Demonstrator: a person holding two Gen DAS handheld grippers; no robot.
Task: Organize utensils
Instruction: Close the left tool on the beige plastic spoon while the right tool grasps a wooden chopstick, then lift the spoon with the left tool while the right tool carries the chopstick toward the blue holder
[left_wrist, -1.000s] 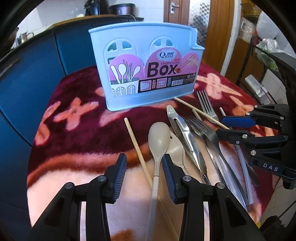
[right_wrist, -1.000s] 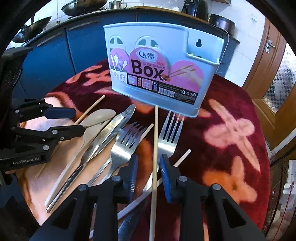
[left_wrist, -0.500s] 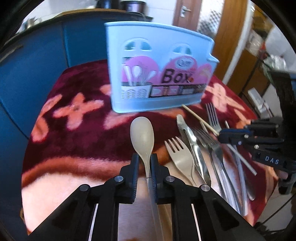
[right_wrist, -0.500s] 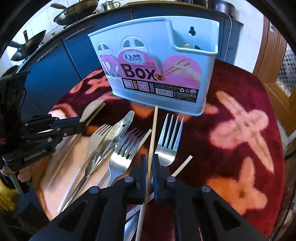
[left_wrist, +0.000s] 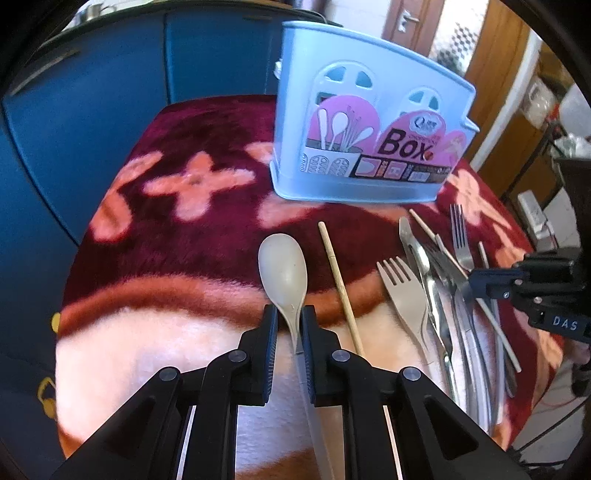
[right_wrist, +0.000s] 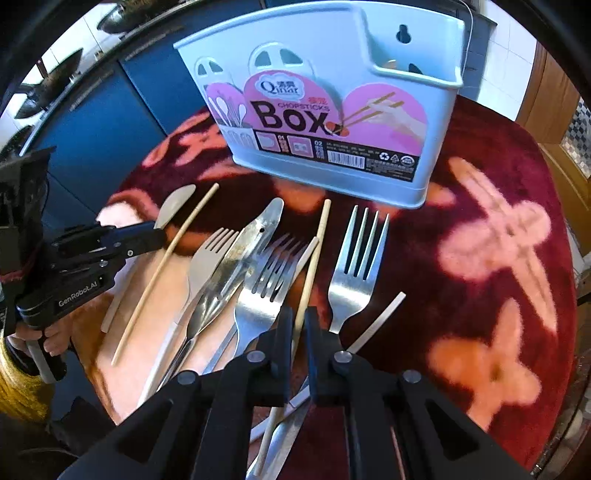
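A beige plastic spoon (left_wrist: 283, 275) is pinched at its neck by the left gripper (left_wrist: 289, 325), whose jaws have just closed on it, bowl pointing toward the pale blue chopsticks box (left_wrist: 369, 136) standing on the red flowered cloth (left_wrist: 177, 221). Only the right wrist view shows the right gripper (right_wrist: 299, 325) clamped on a wooden chopstick (right_wrist: 314, 258), its jaws too having just closed, among steel forks (right_wrist: 354, 266), with a second chopstick (right_wrist: 166, 266) beside. A beige fork (left_wrist: 404, 295) lies near.
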